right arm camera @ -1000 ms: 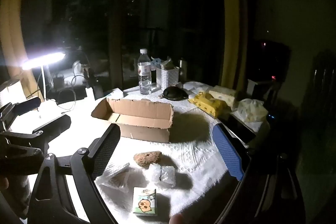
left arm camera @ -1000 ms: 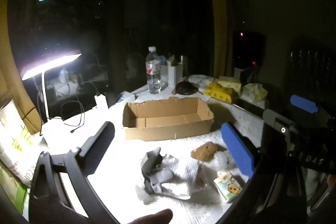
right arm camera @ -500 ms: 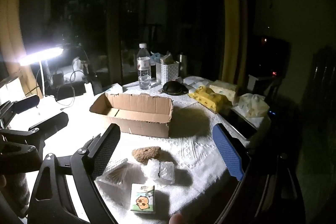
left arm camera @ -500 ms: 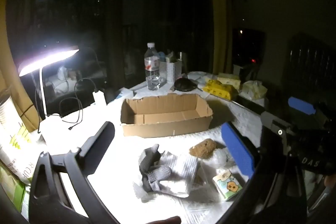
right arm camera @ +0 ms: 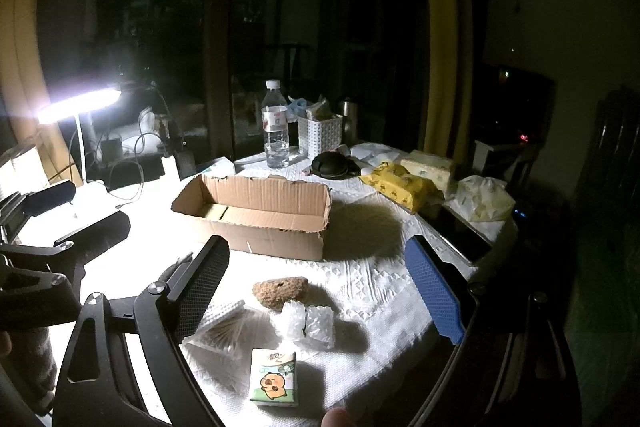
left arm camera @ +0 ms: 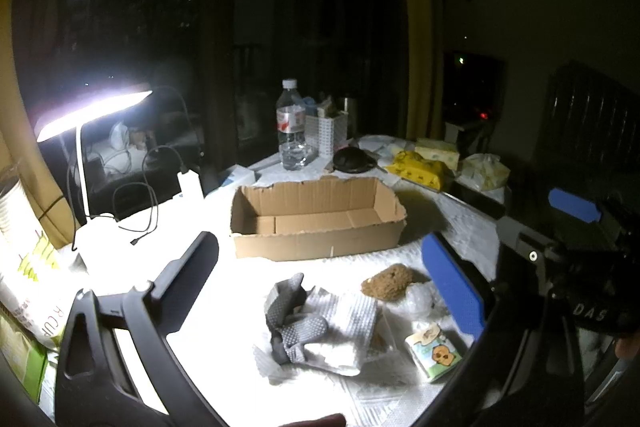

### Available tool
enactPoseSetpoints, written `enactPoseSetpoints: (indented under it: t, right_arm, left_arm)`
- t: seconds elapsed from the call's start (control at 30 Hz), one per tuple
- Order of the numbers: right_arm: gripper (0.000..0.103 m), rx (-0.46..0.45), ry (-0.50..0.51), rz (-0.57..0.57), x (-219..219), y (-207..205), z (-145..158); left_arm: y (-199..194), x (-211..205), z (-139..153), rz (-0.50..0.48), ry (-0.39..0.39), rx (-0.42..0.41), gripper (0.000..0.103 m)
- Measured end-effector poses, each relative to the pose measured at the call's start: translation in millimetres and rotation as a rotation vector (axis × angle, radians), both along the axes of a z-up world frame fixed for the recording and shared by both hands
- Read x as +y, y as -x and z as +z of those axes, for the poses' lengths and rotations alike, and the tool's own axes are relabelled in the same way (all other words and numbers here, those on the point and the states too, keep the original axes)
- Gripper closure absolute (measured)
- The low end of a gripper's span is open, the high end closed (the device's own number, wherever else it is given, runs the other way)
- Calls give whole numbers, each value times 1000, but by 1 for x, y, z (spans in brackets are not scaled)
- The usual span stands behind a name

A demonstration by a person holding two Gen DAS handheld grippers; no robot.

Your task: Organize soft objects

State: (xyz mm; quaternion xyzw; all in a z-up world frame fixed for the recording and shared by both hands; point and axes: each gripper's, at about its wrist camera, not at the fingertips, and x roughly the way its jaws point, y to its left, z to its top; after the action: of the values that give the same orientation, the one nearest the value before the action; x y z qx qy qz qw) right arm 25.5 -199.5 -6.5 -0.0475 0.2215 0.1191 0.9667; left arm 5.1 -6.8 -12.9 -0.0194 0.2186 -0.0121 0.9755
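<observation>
An open cardboard box (left arm camera: 316, 223) (right arm camera: 256, 215) stands empty in the middle of the white-clothed table. In front of it lie a grey-and-white cloth (left arm camera: 316, 323), a brown sponge (left arm camera: 388, 281) (right arm camera: 280, 291), a lump of bubble wrap (right arm camera: 308, 321) (left arm camera: 418, 303) and a small tissue pack with a cartoon animal (right arm camera: 274, 379) (left arm camera: 434, 351). My left gripper (left arm camera: 324, 291) hangs open above the cloth, holding nothing. My right gripper (right arm camera: 324, 287) is open over the sponge and bubble wrap, also holding nothing. A clear packet (right arm camera: 224, 327) lies left of the bubble wrap.
A lit desk lamp (left arm camera: 88, 115) with cables stands at the left. Behind the box are a water bottle (right arm camera: 275, 127), a white basket (right arm camera: 320, 135), a dark round object (right arm camera: 334, 165) and yellow tissue packs (right arm camera: 400, 183). The table's right edge falls into darkness.
Both views have drifted slightly: the box and the soft items sit a little further off and lower in frame. Nothing on the table has moved and both grippers stay open.
</observation>
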Motion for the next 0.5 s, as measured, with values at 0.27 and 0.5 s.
enactPoseSetpoints:
  t: [0.27, 0.5]
  right_arm:
    - [11, 1, 0, 2, -1, -1, 0]
    - [11, 2, -1, 5, -1, 0, -3]
  left_arm:
    - [-1, 0, 0, -1, -1, 8, 1]
    - [-2, 0, 0, 3, 3, 8, 1]
